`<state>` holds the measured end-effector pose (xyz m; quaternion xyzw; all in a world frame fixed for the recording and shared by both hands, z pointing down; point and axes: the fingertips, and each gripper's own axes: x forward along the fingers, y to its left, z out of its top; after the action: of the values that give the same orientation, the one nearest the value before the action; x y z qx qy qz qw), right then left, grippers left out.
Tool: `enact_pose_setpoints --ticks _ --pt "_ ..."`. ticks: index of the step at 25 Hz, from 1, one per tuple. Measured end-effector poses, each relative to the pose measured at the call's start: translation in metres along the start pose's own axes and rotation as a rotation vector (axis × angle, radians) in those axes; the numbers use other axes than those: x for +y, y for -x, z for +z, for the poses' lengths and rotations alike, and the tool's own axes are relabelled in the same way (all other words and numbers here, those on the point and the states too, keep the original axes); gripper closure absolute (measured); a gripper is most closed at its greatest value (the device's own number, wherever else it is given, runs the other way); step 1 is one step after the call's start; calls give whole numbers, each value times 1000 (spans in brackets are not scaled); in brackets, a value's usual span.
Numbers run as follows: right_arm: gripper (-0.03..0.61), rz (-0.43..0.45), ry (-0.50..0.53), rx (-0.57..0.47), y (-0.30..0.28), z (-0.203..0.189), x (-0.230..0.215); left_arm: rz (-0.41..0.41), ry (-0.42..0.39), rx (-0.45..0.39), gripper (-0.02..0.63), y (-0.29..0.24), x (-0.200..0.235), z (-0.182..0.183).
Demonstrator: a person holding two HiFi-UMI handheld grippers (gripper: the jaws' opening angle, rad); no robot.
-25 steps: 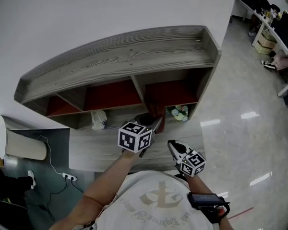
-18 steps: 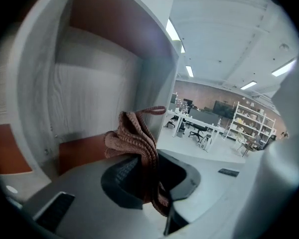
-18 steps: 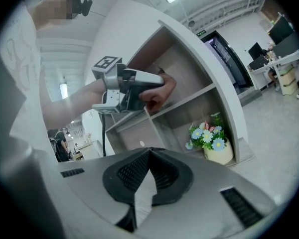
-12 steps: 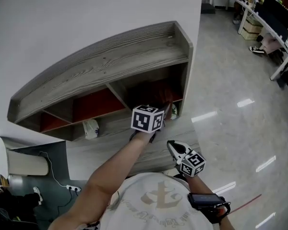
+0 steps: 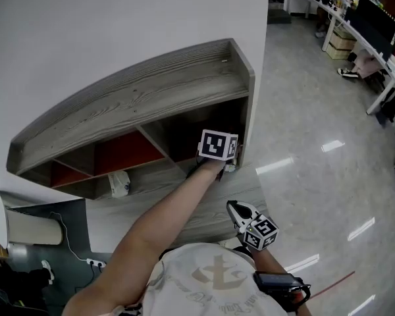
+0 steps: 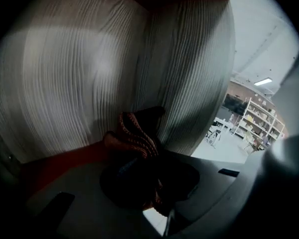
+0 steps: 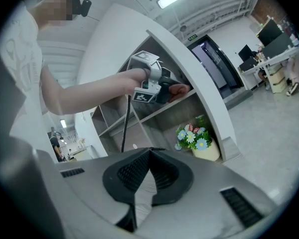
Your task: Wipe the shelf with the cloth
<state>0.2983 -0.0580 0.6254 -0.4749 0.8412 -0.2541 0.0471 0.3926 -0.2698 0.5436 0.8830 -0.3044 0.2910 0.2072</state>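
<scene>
The grey wooden shelf (image 5: 138,94) stands against the white wall, with red-lined compartments under its top board. My left gripper (image 5: 218,145) reaches into the right-hand upper compartment. In the left gripper view the left gripper (image 6: 149,183) is shut on a reddish-brown knitted cloth (image 6: 134,136), which sits in the corner where the red floor (image 6: 55,163) meets the grey ribbed walls. The right gripper view shows that cloth (image 7: 179,89) at the compartment's front. My right gripper (image 5: 232,206) hangs near my body, in front of the shelf. Its jaws are shut on nothing (image 7: 149,153).
A pot of artificial flowers (image 7: 202,143) stands in the lower right compartment. A white object (image 5: 118,183) lies on the lower shelf at the left. A power strip and cable (image 5: 46,268) lie on the floor at the left. Office desks (image 5: 375,38) stand far right across the glossy floor.
My left gripper has moved up and to the right with the cloth, from in front of the shelf into the right upper compartment. The right gripper has stayed in place.
</scene>
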Motion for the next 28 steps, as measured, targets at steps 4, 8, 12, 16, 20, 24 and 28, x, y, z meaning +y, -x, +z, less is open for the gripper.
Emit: enact_pose_setpoints --ticks 4,8,12,16,20,24,28 --pt "574 -8 -15 3 4 -3 -5 36 -5 27 535 -7 6 4" --pt "574 -5 -22 1 2 -1 -8 82 -9 66 535 -6 12 -4" --pt "574 17 -18 8 -5 0 -6 203 -13 73 536 9 38 -13" --pt "574 41 -15 27 -12 -3 -1 294 91 54 537 30 68 -26" --pt "574 76 -7 42 -22 -3 7 346 191 33 536 45 90 -34" --pt "574 99 -12 50 -28 -4 10 389 306 10 537 61 109 -41" --pt "574 124 -22 65 -35 -8 14 433 443 -36 537 76 117 -52"
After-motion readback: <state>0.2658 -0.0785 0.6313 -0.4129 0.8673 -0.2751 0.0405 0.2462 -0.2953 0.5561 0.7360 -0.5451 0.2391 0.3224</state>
